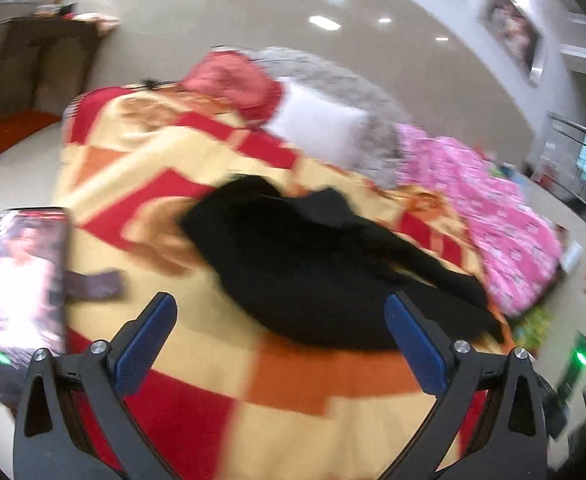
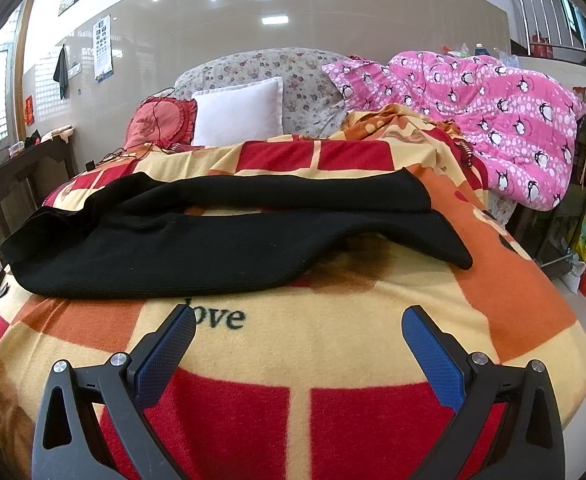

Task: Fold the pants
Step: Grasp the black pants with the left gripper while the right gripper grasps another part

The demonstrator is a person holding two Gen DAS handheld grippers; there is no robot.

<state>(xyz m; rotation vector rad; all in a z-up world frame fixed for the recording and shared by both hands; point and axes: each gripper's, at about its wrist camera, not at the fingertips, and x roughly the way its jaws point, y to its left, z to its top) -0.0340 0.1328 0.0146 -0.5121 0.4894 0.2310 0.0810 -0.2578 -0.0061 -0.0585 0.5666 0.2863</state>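
Pants, black, lie spread across the middle of the frame on the patterned blanket, legs side by side and loosely rumpled. Folding looks barely begun, with every fold left. Left gripper and right gripper both gape released at the lower edge, grasping nothing.

- Left wrist view looks down along its fingers at the bed, tilted, blurred.
- Right wrist view faces the headboard end, low over the same bed.
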